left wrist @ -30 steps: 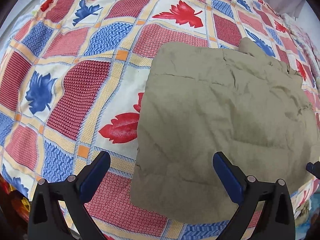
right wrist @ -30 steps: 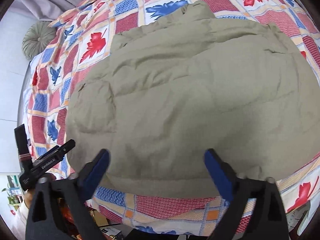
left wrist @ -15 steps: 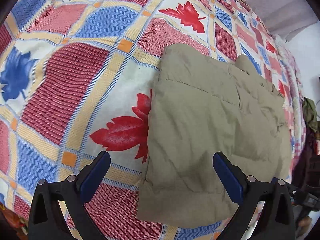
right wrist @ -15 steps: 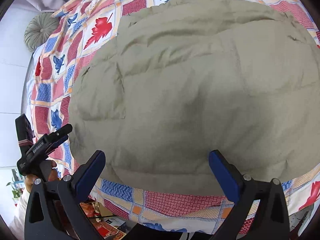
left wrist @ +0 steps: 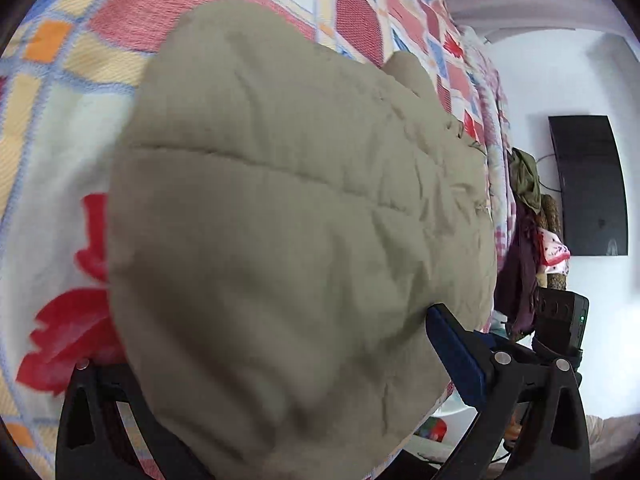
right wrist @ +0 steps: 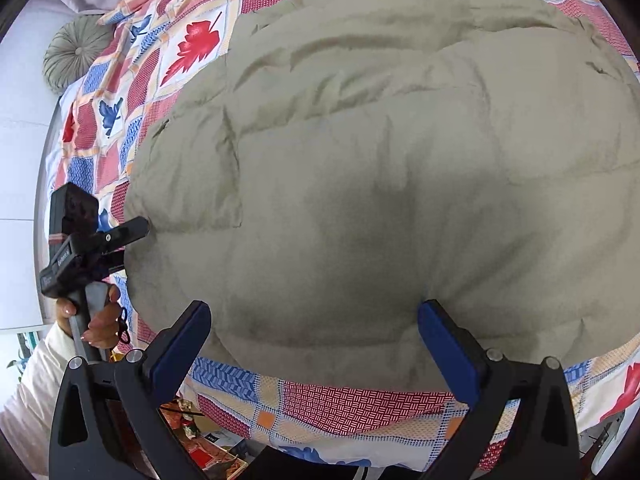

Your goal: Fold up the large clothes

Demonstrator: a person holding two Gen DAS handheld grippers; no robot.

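An olive padded jacket [right wrist: 380,168] lies folded into a broad block on a patchwork bedspread [right wrist: 344,404]. My right gripper [right wrist: 314,316] is open at the jacket's near edge, its blue pads on either side of the hem and holding nothing. My left gripper [left wrist: 276,344] is open and low against the jacket [left wrist: 288,216]. The jacket's corner bulges between its jaws and hides the left finger, while the right finger [left wrist: 452,352] shows. In the right wrist view the left gripper [right wrist: 120,240], held by a hand [right wrist: 100,320], sits at the jacket's left edge.
A round green cushion [right wrist: 74,56] lies at the bed's far left corner. A dark screen [left wrist: 588,184] hangs on the white wall, with clothes [left wrist: 524,216] piled beside the bed. Boxes and clutter [right wrist: 200,444] sit below the bed's near edge.
My left gripper has dropped low and pushed in against the jacket's corner, which now fills the space between its jaws. My right gripper has moved closer to the near hem.
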